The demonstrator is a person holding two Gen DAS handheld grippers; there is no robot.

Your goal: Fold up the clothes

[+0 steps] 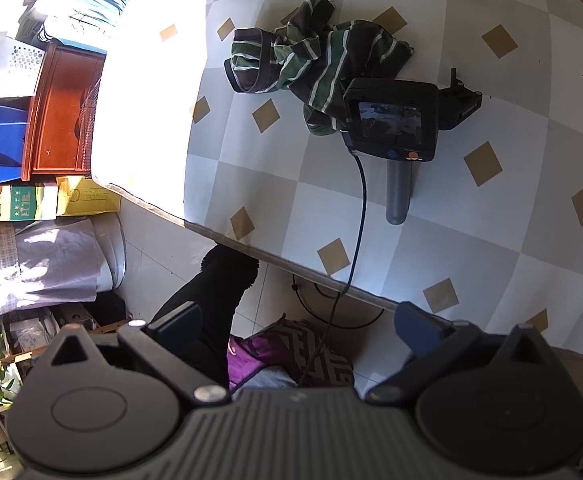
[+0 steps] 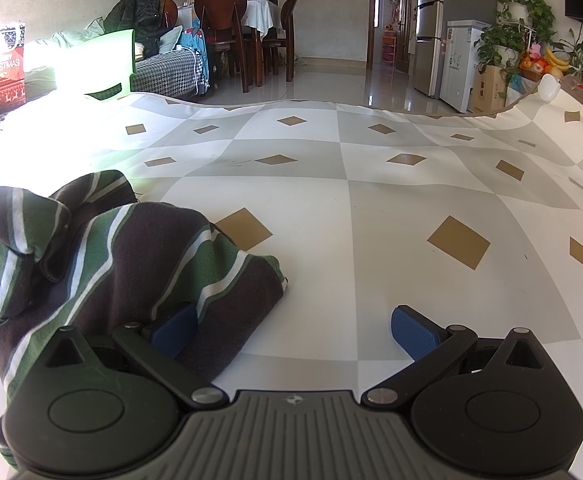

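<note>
striped garment [image 2: 103, 256] cut off left

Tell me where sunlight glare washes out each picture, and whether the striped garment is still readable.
Left wrist view: glare bleaches the table's upper-left part; the striped garment stays clear. Right wrist view: the left edge is blown out; the garment's stripes remain sharp.

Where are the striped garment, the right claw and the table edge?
Crumpled green-and-brown striped garment [image 2: 103, 248]: right wrist view, central folds.
Right claw [image 2: 291, 330]: right wrist view, between fingertips.
Checked tablecloth-covered table [image 1: 291, 266]: left wrist view, near edge.
</note>
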